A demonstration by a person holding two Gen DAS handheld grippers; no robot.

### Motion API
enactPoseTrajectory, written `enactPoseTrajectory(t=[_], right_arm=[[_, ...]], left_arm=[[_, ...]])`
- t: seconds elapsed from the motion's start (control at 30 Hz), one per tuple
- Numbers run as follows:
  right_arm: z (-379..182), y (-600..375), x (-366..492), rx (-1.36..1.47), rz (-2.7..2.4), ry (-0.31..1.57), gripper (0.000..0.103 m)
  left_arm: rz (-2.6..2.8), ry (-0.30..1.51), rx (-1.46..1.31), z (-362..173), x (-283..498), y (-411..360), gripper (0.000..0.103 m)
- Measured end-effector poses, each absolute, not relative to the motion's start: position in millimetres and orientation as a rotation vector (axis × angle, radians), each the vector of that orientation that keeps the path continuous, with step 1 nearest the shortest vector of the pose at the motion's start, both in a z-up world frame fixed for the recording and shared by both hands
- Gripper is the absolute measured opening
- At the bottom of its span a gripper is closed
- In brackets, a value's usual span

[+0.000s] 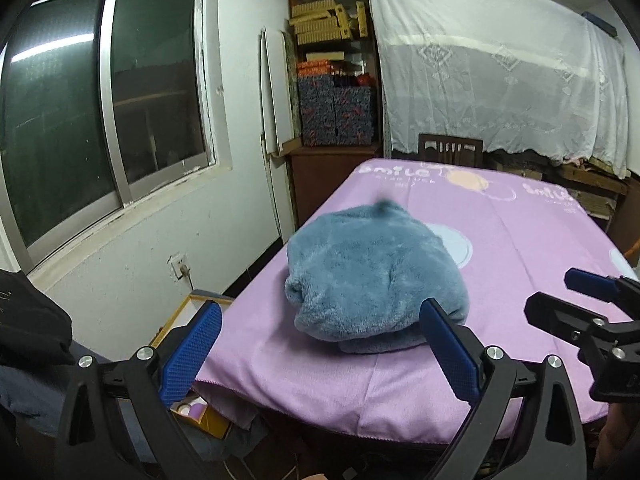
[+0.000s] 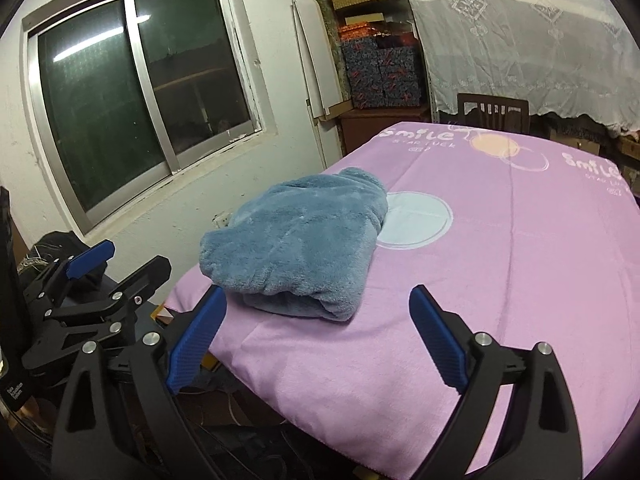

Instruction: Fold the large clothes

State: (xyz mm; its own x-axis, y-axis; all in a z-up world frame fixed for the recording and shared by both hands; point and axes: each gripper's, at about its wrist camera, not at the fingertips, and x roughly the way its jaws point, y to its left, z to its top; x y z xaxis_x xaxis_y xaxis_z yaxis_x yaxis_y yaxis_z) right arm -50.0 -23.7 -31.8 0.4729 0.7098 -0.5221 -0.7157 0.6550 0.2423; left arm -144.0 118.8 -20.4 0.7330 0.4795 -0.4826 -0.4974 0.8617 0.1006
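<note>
A fluffy blue-grey garment [image 1: 372, 272] lies folded into a compact bundle on the purple table cover [image 1: 500, 240], near the cover's left front corner. It also shows in the right wrist view [image 2: 296, 244]. My left gripper [image 1: 320, 344] is open and empty, held just in front of the bundle near the table's front edge. My right gripper [image 2: 316, 336] is open and empty, held in front of the bundle's near end. The right gripper shows at the right edge of the left wrist view [image 1: 580, 312], and the left gripper at the left of the right wrist view [image 2: 104, 268].
A window [image 1: 108, 104] fills the left wall. A shelf with boxes [image 1: 332, 80] and a white lace curtain [image 1: 500, 64] stand behind the table, with a dark chair [image 1: 450, 148] at its far edge. A yellow box [image 1: 188, 312] sits on the floor left of the table.
</note>
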Motion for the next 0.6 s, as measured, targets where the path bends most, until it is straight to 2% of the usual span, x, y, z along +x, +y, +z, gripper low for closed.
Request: enactPoseTrajectory(t=[0.6], right_arm=[[-57.5, -10.7, -39.4, -0.050, 0.850, 0.675, 0.093]], left_arm=[[0.530, 0.598, -0.053, -41.0, -128.0, 121.9, 0.099]])
